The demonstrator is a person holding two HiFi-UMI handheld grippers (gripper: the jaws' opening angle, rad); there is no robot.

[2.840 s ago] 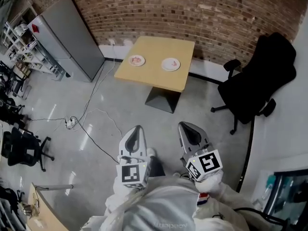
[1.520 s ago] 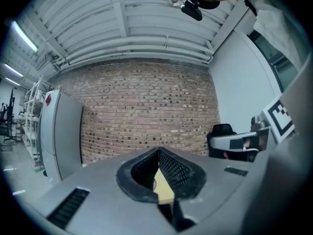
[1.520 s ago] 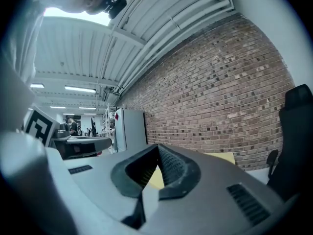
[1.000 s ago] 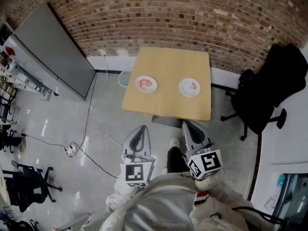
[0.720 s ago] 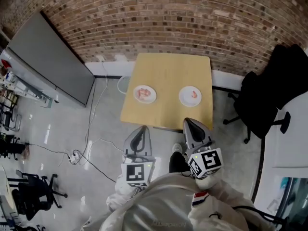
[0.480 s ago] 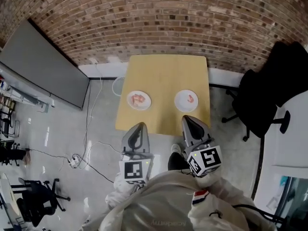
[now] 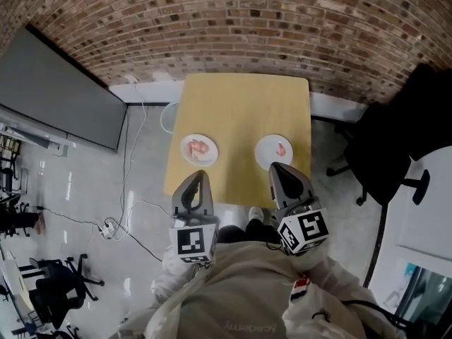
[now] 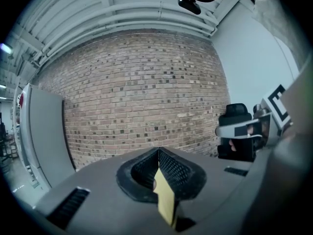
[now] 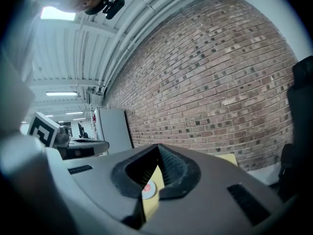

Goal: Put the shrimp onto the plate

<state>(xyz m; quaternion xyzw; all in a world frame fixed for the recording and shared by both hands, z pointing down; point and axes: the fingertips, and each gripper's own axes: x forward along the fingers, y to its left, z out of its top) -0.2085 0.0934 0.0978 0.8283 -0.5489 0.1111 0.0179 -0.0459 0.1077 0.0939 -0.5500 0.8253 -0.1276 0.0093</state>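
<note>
In the head view a light wooden table (image 7: 240, 104) stands against the brick wall. On it are two white plates: the left plate (image 7: 191, 158) holds pink shrimp (image 7: 200, 147), and the right plate (image 7: 266, 154) holds one shrimp (image 7: 282, 147). My left gripper (image 7: 195, 181) hovers at the table's near edge, just short of the left plate, shut and empty. My right gripper (image 7: 280, 169) reaches over the near edge just below the right plate, its jaws meeting at the tips with nothing held. In the right gripper view (image 9: 157, 147) a plate (image 9: 149, 188) shows through the jaws. The left gripper view (image 8: 158, 151) shows only table (image 8: 165, 202).
A black office chair (image 7: 399, 133) stands right of the table. A grey cabinet (image 7: 56, 90) stands at the left by the brick wall (image 7: 233, 20). Cables and a power strip (image 7: 106, 226) lie on the floor to the left, with dark chairs (image 7: 49, 288) at the lower left.
The table and plates have come much closer in the head view. Both grippers have moved forward together, from over the floor to the table's near edge, staying shut.
</note>
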